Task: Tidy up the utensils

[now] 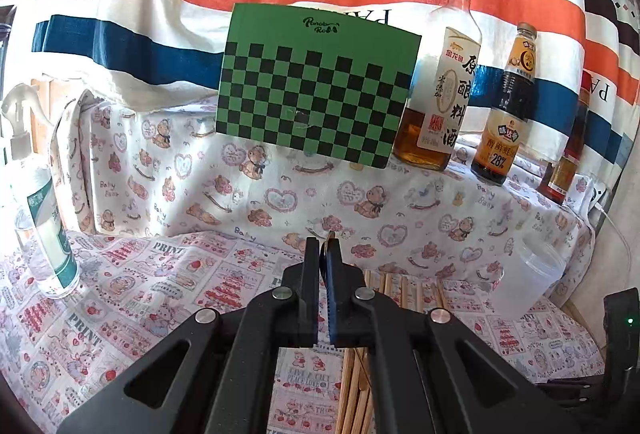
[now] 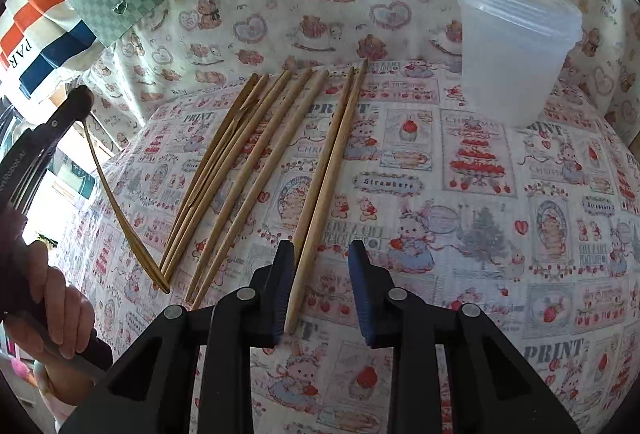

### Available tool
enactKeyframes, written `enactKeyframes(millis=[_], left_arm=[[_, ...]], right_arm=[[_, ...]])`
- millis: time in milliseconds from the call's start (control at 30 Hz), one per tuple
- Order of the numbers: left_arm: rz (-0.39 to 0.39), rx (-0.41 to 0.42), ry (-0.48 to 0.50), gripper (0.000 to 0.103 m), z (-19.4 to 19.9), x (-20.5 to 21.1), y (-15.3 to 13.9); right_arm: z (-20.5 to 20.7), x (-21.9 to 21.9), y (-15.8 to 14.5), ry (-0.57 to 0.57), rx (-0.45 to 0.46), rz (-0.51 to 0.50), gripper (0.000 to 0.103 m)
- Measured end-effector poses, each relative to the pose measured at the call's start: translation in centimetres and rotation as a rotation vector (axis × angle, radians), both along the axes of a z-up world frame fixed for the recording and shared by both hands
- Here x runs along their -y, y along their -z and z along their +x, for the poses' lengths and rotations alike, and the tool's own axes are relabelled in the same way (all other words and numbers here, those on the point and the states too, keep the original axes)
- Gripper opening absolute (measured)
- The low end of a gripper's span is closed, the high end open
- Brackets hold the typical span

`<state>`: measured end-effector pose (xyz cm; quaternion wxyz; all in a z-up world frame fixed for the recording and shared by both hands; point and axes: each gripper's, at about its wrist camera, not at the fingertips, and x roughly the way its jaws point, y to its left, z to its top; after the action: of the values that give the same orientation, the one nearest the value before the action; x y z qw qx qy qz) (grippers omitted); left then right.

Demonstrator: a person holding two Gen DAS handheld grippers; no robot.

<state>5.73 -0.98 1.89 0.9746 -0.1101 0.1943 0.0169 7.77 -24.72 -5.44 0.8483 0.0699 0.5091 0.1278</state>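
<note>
Several wooden chopsticks (image 2: 240, 162) lie side by side on the printed cloth, and a separate pair (image 2: 332, 158) lies to their right. My right gripper (image 2: 322, 254) is open, low over the near end of that pair. The sticks run between its blue pads, close to the left one, and neither pad presses on them. My left gripper (image 1: 324, 246) is shut on one chopstick (image 2: 116, 206), whose tip (image 1: 330, 236) shows between the jaws. In the right wrist view this gripper (image 2: 80, 102) is raised at the left and the stick slants down from it. A clear plastic cup (image 2: 516, 50) stands at the back right.
A green checkered box (image 1: 316, 86) leans against the striped cloth at the back. To its right stand a cooking wine bottle (image 1: 440, 74), a dark sauce bottle (image 1: 504, 106) and a smaller bottle (image 1: 568, 154). A spray bottle (image 1: 36, 202) stands far left. A hand (image 2: 60, 310) holds the left gripper's handle.
</note>
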Motion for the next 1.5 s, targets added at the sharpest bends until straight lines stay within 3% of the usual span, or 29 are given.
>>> enactKeyframes(millis=[200,333,467,533,667,733,967,1133,1233,1333,1500], left_arm=[[0.090,-0.008,-0.041,0.002,-0.1,0.8,-0.1],[0.126,-0.084,-0.023,0.002,0.8,1.3,0.4],[0.028,-0.200,0.043,0.002,1.5,0.5,0.8],[-0.032,-0.218,0.085,0.002,1.6,0.0,0.6],[0.037,-0.174,0.021,0.002,1.2,-0.1,-0.1],[0.019,-0.160,0.011,0.002,1.2,-0.7,-0.3],[0.015,-0.070,-0.040,0.002,0.1,-1.9,-1.7],[0.082,-0.032,-0.108,0.002,-0.8,-1.7,-2.3],[0.111,-0.051,-0.112,0.002,-0.3,-1.5,-1.9],[0.113,-0.053,-0.104,0.002,-0.4,-1.3,-1.8],[0.150,-0.032,-0.106,0.002,-0.7,-1.0,-2.4]], right_arm=[[1.5,-0.9,0.3,0.059,0.012,-0.103,0.024],[4.2,-0.7,-1.3,0.124,0.059,-0.151,0.024],[7.9,-0.3,-1.8,0.176,0.055,-0.177,0.022],[9.6,-0.2,-1.5,0.182,0.043,-0.194,0.016],[12.4,0.0,-0.7,0.186,0.002,-0.145,0.016],[13.6,-0.5,-0.3,0.174,-0.015,-0.119,0.016],[15.8,-1.7,0.3,0.175,-0.053,-0.194,0.014],[17.4,-2.6,0.9,0.187,-0.101,-0.199,0.007],[17.8,-3.9,1.0,0.175,-0.064,-0.252,0.007],[16.9,-4.5,0.0,0.164,-0.035,-0.195,0.006],[11.5,-5.0,-7.6,0.100,0.241,-0.163,0.006]])
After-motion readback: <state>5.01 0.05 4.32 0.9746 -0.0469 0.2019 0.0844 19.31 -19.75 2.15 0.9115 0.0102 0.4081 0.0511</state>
